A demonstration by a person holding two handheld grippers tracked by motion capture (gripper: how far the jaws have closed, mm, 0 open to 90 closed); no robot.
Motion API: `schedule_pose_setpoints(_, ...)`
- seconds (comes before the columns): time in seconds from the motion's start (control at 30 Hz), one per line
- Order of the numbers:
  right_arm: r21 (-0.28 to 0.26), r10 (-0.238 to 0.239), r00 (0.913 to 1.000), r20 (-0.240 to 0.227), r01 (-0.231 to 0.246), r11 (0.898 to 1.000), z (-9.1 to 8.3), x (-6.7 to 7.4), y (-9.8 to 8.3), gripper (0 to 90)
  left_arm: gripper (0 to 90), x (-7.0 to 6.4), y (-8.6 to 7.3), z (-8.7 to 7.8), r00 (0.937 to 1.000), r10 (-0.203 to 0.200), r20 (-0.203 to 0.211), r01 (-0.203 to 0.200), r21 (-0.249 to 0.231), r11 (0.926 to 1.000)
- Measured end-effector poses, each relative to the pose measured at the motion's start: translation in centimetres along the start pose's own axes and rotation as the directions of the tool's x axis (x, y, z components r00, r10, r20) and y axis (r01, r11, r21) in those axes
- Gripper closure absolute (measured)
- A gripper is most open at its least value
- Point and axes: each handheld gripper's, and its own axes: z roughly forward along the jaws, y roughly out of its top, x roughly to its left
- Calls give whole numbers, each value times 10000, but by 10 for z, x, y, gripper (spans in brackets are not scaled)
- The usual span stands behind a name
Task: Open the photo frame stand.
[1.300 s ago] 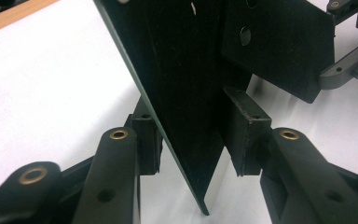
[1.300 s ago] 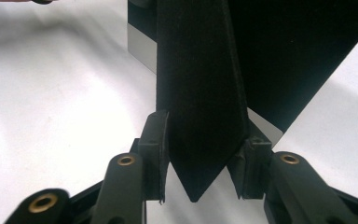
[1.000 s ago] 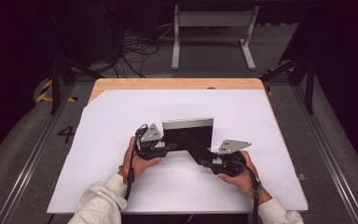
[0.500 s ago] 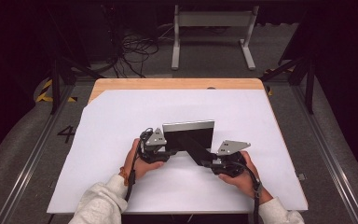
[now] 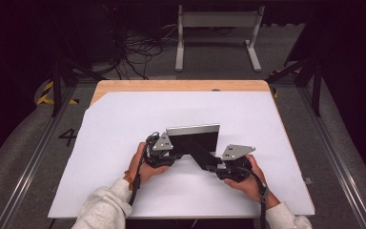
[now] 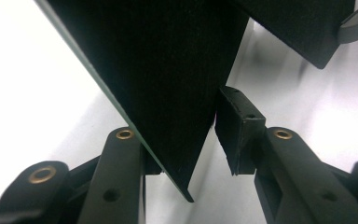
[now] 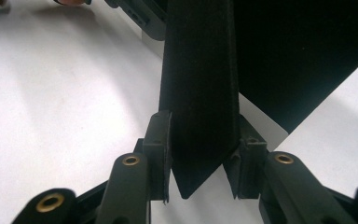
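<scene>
We have the black sheet (image 5: 198,143) partly folded at the table's (image 5: 124,124) near middle, one flap raised, creases unfinished. Our left gripper (image 5: 164,152), jaws just closing, brackets its corner, one pad apart. Our right gripper (image 5: 219,166) clamps the other corner. No containers here.

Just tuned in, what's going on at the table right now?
A person is working a black sheet over the white table with a gripper in each hand. The right gripper has its jaws shut on one corner of the sheet. The left gripper has another corner between its jaws, which have just been closing; one pad touches it, the other looks a hair off. The sheet's far edge is raised, showing a pale side.
</scene>
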Motion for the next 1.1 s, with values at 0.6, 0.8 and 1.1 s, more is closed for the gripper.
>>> schedule_pose_setpoints(0.6, -140, 295, 9996, -42, -295, 9995, 4, 1, -1, 724, 636, 12, -4, -5, 9978, -70, -653, 65, -84, 9999)
schedule_pose_setpoints(0.8, -56, 295, 9996, -21, -295, 9995, 5, 1, -2, 733, 566, 17, -6, -11, 9978, -298, -589, 270, -470, 9985)
schedule_pose_setpoints(1.1, -405, 328, 9994, 72, -325, 9986, -3, 0, 3, 715, 600, 25, -6, -35, 9969, -609, -490, 527, -1539, 9867)
